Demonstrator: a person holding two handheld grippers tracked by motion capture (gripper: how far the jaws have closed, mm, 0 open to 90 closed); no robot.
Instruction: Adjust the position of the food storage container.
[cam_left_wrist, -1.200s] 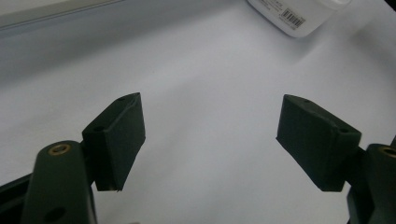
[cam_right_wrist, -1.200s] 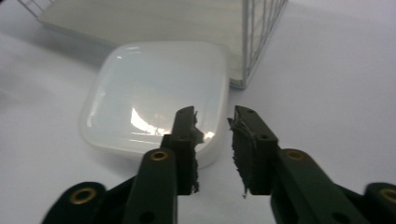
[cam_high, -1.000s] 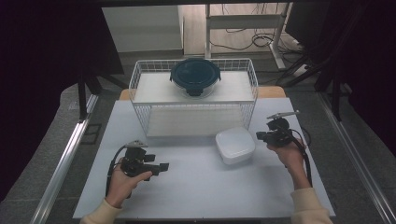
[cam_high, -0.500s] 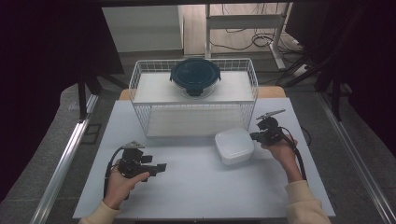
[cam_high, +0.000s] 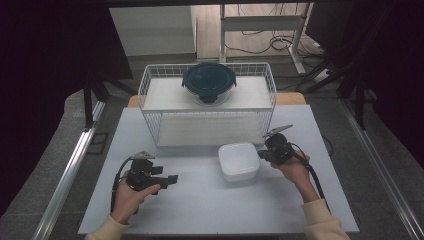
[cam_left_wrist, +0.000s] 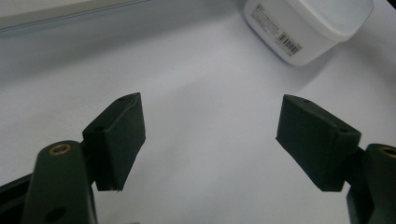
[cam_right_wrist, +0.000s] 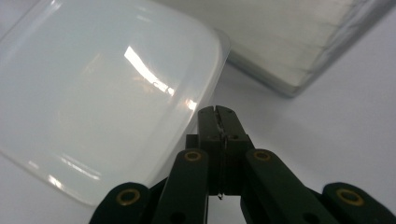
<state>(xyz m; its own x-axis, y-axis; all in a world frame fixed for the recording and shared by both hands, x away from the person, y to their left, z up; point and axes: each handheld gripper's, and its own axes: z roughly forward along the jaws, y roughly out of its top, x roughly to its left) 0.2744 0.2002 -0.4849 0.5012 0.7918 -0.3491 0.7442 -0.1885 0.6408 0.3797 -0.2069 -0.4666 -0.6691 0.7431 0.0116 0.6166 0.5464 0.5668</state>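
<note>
White container (cam_high: 239, 161) on table (cam_high: 200, 200); right gripper (cam_high: 263, 154) clenched empty beside it; left gripper (cam_high: 172, 179) released.

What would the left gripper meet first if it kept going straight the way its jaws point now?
Probably the white lidded container. The left gripper is open over the bare white table, and the container lies ahead, somewhat right of the jaws' centre line, so it might only graze it or pass beside it.

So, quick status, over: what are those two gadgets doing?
Left hand-held gripper open, holding nothing. Right hand-held gripper shut, tips beside the white container. Lidded bowl sits on the wire rack.
</note>
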